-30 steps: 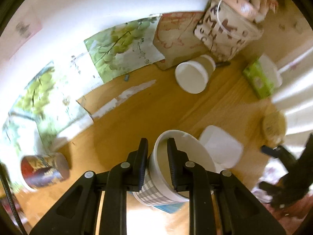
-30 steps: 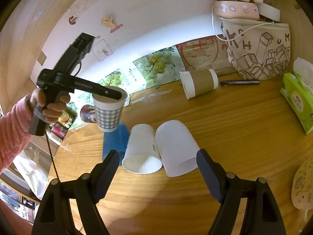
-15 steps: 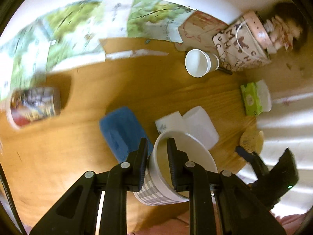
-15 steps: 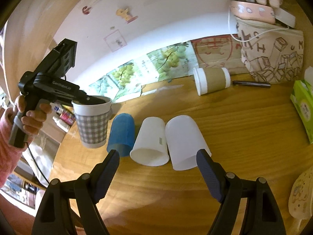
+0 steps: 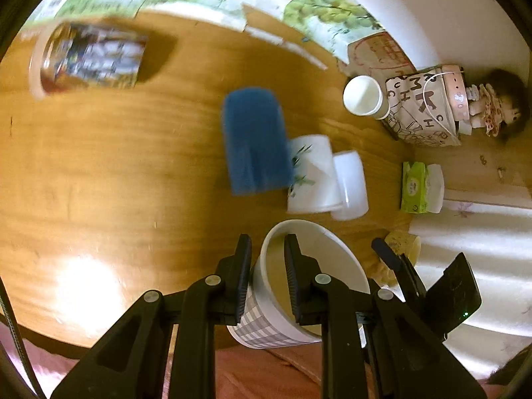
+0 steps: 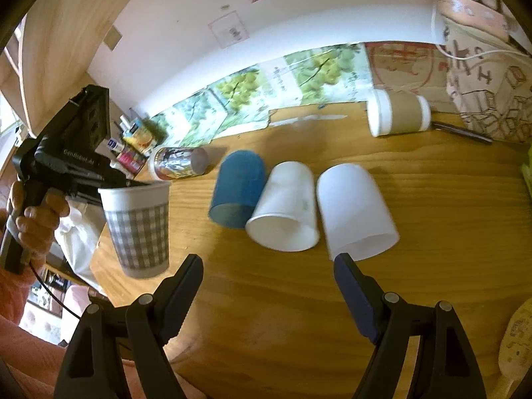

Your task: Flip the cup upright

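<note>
My left gripper (image 5: 266, 249) is shut on the rim of a grey-checked paper cup (image 5: 299, 299), one finger inside and one outside. In the right wrist view the checked cup (image 6: 138, 226) hangs upright, mouth up, near the table's left front edge. A blue cup (image 6: 237, 189), a white paper cup (image 6: 286, 206) and a translucent white cup (image 6: 355, 206) lie on their sides side by side. My right gripper (image 6: 267, 286) is open and empty, just in front of them.
A brown-sleeved cup (image 6: 397, 116) lies on its side at the back by a patterned bag (image 6: 482, 76). A printed cup (image 6: 178, 163) lies at the back left. A green tissue pack (image 5: 414, 183) sits at the right. The wooden table (image 6: 432, 232) ends near the checked cup.
My left gripper has carried the checked cup down and toward the table's front left edge, tilting to look down. My right gripper has moved closer to the three lying cups.
</note>
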Available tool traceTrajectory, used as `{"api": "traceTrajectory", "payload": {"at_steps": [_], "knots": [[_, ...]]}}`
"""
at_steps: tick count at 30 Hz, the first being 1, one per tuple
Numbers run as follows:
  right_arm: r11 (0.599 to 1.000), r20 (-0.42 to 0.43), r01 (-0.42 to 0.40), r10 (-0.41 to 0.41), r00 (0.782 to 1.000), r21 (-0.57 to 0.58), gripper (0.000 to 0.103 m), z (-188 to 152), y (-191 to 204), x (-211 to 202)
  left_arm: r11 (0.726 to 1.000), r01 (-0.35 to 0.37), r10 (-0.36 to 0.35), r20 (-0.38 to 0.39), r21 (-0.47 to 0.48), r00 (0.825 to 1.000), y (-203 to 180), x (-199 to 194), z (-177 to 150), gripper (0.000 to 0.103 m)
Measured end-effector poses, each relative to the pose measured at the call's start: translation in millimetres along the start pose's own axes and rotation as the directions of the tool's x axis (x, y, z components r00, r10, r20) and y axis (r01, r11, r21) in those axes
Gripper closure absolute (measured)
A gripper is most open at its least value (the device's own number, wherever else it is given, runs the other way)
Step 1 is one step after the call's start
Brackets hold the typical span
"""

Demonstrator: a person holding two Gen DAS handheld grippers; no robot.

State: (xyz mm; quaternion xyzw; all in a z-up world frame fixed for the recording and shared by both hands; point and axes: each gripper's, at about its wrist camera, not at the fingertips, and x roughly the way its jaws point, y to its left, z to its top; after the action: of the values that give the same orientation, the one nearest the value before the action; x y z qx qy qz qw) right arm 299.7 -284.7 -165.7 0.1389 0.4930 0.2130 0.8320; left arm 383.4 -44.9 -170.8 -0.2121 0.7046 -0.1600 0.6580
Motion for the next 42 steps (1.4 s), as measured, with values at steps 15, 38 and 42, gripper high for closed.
{"api": "traceTrajectory", "payload": {"at_steps": [15, 38, 42], "knots": [[0.996, -0.111, -0.02, 0.01, 0.994, -0.088, 0.021, -7.3, 28.3, 14.2, 0.997, 0.029, -0.036, -0.107, -0.074, 0.994, 32.4, 48.8, -40.8, 0.081], [0.976, -0.246, 0.015, -0.07, 0.967, -0.219, 0.021, -24.3, 46.6, 31.8, 0.998, -0.027, 0.022, -0.11, -0.051, 0.994, 50.2, 80.4, -33.5, 0.078], [0.973, -0.265, 0.01, -0.072, 0.962, -0.231, 0.021, -26.1, 49.0, 35.2, 0.998, -0.035, 0.03, -0.103, -0.053, 0.994, 52.6, 81.8, -29.6, 0.074]]}}
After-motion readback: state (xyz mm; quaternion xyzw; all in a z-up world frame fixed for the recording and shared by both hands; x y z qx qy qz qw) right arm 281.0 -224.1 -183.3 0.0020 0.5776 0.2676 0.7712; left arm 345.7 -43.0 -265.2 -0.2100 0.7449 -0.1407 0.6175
